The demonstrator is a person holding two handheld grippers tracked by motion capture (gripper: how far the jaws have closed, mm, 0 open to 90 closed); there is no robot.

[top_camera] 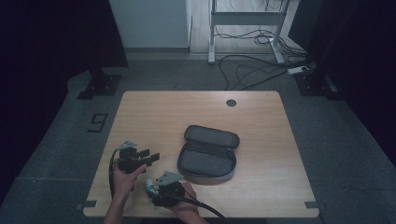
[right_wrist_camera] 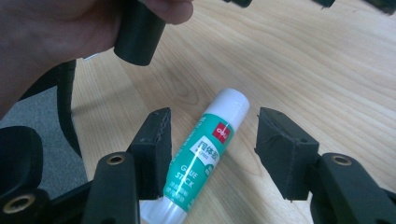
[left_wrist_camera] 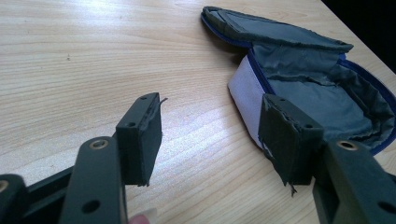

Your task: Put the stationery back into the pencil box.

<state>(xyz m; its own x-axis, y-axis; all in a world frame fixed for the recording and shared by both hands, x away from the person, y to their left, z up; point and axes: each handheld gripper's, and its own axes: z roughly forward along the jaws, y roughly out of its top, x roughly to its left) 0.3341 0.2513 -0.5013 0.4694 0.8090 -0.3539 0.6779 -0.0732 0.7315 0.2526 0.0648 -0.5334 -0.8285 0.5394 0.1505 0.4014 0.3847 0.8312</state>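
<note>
High view first: we see our two grippers low at the near left of the table (top_camera: pixel 261 100), with the open pouch (top_camera: pixel 208 156) lying just to their right. Our right gripper (right_wrist_camera: pixel 212 149) stands over a glue stick (right_wrist_camera: pixel 205 151) that lies flat on the wood near the table's near edge, white cap pointing away. Its jaws are parted, one on each side of the stick, the left pad close against it, the right one clear of it, so nothing is gripped yet. Our left gripper (left_wrist_camera: pixel 210 133) hangs wide and empty, facing the pouch's near wall. We judge the step in hand to be picking up the glue stick. Next we need to settle lower, center the stick, and squeeze across its body before carrying it right to the pouch.
</note>
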